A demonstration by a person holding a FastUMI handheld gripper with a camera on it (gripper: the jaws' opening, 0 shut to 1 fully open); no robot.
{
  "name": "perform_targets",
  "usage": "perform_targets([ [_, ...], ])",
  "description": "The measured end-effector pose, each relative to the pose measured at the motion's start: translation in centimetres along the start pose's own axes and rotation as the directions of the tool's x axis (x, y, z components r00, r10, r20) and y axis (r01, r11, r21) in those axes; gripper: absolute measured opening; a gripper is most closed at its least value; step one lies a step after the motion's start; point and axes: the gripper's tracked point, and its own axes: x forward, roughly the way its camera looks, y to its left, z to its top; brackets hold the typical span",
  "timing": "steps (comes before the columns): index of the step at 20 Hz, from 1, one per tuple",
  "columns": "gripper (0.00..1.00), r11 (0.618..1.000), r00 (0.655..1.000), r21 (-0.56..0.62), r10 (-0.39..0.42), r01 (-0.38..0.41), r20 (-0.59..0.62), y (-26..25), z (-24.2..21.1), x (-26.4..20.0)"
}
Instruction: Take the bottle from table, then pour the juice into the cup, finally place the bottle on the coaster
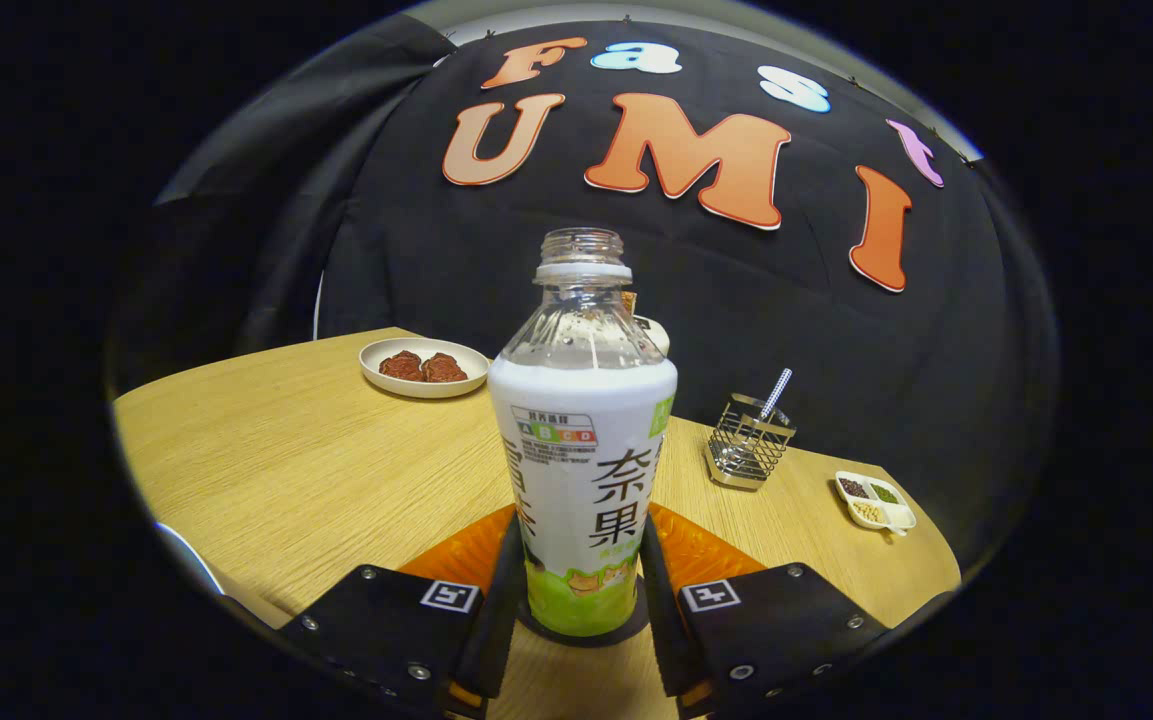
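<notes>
Two fingers closed against the bottle, one on each side of its lower label.

Gripper holds the bottle upright, cap off, its base on a dark coaster between the fingers; orange mat beneath. Beyond, left: plate with two brown pieces. Beyond, right: wire holder, then a small divided dish. All on the wooden table.

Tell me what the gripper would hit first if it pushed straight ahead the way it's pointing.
The bottle: it already stands between the fingers of the gripper, which look closed against its sides, so pushing on would shove it. Behind it something pale peeks out, probably the cup.
</notes>
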Motion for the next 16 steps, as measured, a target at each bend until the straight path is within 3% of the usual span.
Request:
perform_targets([
  [5,0.59,1.000,1.000,0.007,-0.010,0.010,0.002,-0.3,-0.1,0.5],
  [11,0.73,0.999,0.998,0.041,-0.007,0.009,-0.057,-0.9,-0.7,-0.6],
  [16,0.89,0.996,1.000,0.086,-0.006,0.006,-0.008,-2.4,2.0,-3.6],
])
